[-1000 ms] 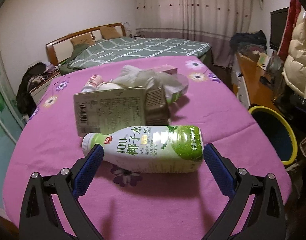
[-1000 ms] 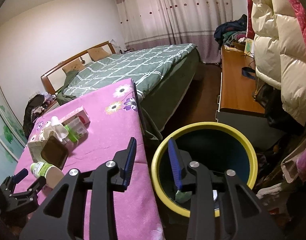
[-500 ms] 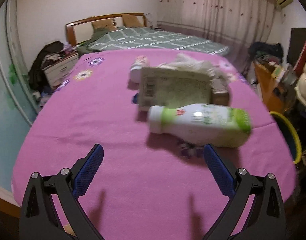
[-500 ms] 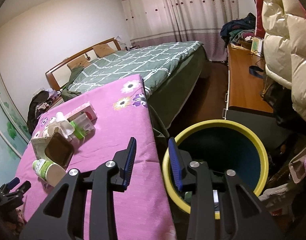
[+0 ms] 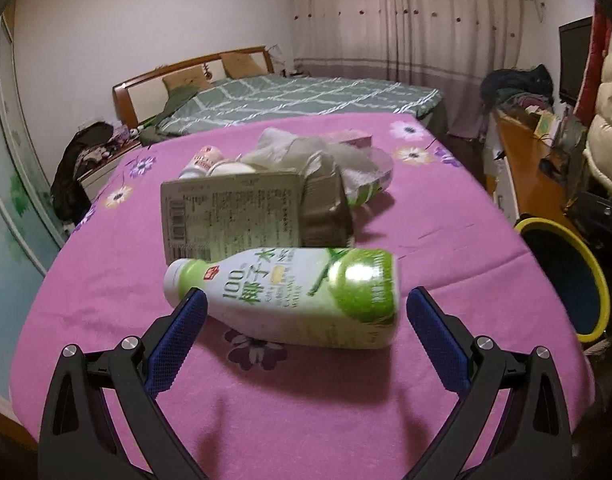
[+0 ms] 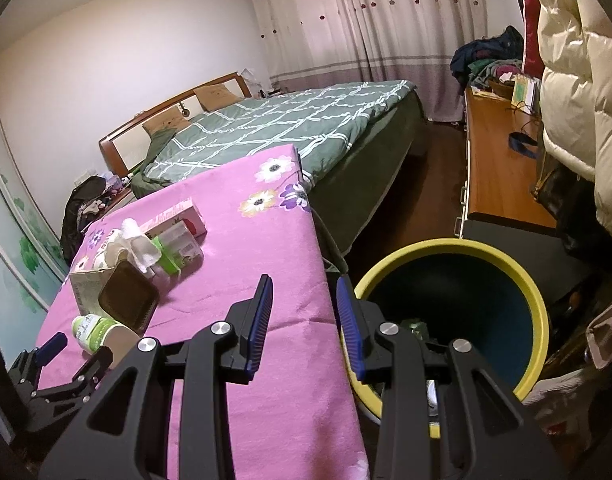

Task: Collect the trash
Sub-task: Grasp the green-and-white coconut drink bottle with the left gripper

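Observation:
A white and green coconut-water bottle (image 5: 290, 296) lies on its side on the pink flowered cloth (image 5: 106, 280). My left gripper (image 5: 306, 310) is open, its blue pads on either side of the bottle, not touching it. Behind the bottle lie a cardboard carton (image 5: 230, 216), crumpled tissue (image 5: 306, 152), a small pink bottle (image 5: 204, 158) and a pink box (image 5: 350, 138). My right gripper (image 6: 304, 322) is empty, its jaws a narrow gap apart, over the table edge beside the yellow-rimmed trash bin (image 6: 534, 312). The bottle also shows in the right wrist view (image 6: 94, 330).
The bin (image 5: 594, 276) stands on the floor right of the table. A green-quilted bed (image 6: 286, 124) lies beyond. A wooden desk (image 6: 494, 168) and hanging puffy coats (image 6: 578, 80) are on the right.
My left gripper swung away to the left, then came back and closed in around the bottle. My right gripper drifted slightly left, staying by the bin.

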{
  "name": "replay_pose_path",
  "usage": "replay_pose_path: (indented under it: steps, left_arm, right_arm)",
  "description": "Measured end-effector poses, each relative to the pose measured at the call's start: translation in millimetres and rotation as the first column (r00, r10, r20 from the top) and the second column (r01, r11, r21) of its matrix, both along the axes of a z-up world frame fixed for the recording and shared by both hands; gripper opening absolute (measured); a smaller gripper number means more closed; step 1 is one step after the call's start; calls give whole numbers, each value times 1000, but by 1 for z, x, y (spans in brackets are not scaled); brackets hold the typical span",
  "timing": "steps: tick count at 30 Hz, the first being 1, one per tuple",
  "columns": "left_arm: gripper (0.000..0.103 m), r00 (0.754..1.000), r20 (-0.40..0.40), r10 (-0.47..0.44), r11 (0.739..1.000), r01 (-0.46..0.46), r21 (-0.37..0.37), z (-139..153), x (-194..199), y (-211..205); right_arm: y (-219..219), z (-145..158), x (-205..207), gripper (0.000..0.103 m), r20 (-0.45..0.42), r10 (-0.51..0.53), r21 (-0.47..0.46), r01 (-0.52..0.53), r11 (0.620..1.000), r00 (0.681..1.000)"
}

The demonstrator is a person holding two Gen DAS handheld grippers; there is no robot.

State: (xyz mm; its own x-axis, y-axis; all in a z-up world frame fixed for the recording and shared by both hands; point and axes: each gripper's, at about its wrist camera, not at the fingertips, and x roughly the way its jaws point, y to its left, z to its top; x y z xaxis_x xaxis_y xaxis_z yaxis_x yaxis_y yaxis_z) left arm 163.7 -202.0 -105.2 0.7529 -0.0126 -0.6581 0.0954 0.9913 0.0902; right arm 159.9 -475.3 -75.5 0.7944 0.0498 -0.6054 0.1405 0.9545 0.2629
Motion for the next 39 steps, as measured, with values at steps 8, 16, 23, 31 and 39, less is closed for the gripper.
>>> replay_pose_path:
  steps: [8,16,23,31,39]
  left_arm:
    - [99,995,-79,54,998,-55,-11,-11,-10,60]
    - [98,971,-94,219,973,-225,-49,-12,-30,161]
    - [99,988,-84,129,982,-139,-129,-12,-34,136]
    - [83,970,-146,196,966,-216,-142,-30,4,128]
    - [58,980,-107,168,976,-180,-122,-29,14,129]
  right_arm:
    - [-10,-4,1,32,0,-4,19,4,1000,1000]
    - [4,-1,7,32,5,36,12,-37,999,999]
    - [18,5,8,32,13,62,-1,-62,998,998]
    - [12,0,10,32,6,59,14,-59,998,998]
    - [10,-7,12,32,-4,62,27,-62,998,998]
